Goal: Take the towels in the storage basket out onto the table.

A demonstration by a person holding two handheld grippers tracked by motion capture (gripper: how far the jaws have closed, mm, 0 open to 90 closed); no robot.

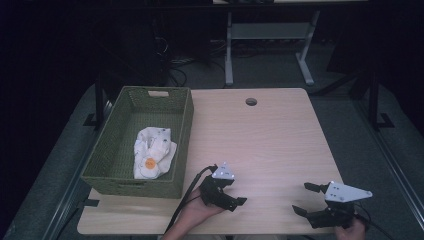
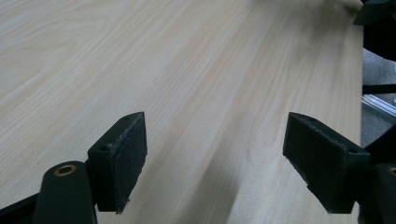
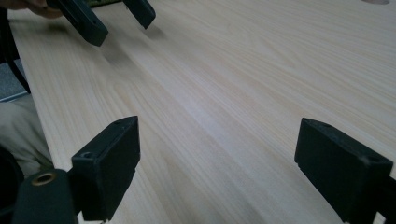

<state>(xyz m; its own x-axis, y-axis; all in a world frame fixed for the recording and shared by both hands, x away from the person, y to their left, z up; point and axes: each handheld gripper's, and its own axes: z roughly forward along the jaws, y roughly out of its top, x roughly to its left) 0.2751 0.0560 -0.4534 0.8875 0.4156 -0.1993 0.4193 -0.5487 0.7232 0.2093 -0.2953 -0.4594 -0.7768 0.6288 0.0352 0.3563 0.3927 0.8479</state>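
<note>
In the high view, the left gripper [image 1: 239,192] sits at the lower middle of the frame and the right gripper [image 1: 303,199] at the lower right, both low over the pale wood-grain worktop [image 1: 270,140] with their black fingers [image 2: 119,163] spread wide and nothing between them. The crumpled white cloth with an orange round patch [image 1: 152,152] lies inside the green woven rectangular basket [image 1: 184,130] at the left of the frame, well apart from both grippers. The basket stands on the worktop's left edge.
</note>
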